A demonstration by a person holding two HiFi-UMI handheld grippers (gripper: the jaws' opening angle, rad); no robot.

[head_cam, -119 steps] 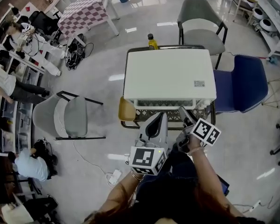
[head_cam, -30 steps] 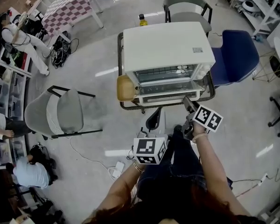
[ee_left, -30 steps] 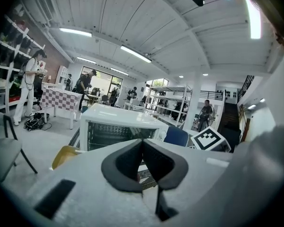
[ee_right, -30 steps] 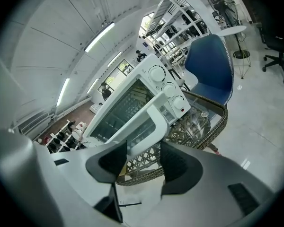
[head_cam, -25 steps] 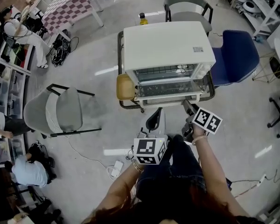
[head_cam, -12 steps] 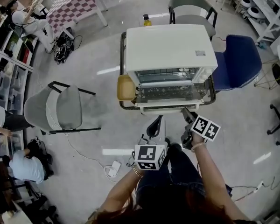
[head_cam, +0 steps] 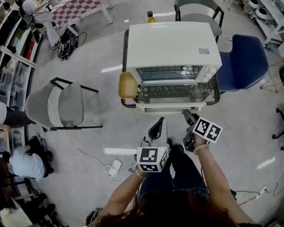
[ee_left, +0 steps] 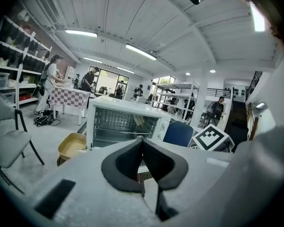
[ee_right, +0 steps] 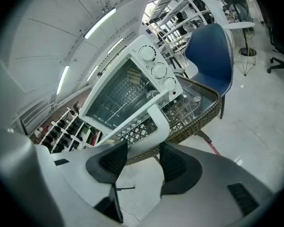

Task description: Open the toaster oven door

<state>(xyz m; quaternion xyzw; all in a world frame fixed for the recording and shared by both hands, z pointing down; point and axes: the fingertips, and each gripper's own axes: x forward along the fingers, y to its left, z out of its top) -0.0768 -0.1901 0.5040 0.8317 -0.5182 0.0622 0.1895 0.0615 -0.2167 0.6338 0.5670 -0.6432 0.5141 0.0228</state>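
The white toaster oven stands on a low wicker table. Its glass door hangs folded down flat toward me, the white handle at its near edge and the wire rack inside exposed. My right gripper is open just short of the handle's right end; in the right gripper view the handle sits beyond the spread jaws of the right gripper, apart from the pads. My left gripper hangs lower left of the door, shut and empty, with the left gripper facing the oven.
A tan bowl sits at the table's left end. A blue chair stands right of the oven, a grey chair to the left, another behind. A bottle stands behind the oven. A power strip and cable lie on the floor.
The oven door has swung from shut down to flat open. My right gripper has drawn back a little from the handle. The left gripper stays low and shut.
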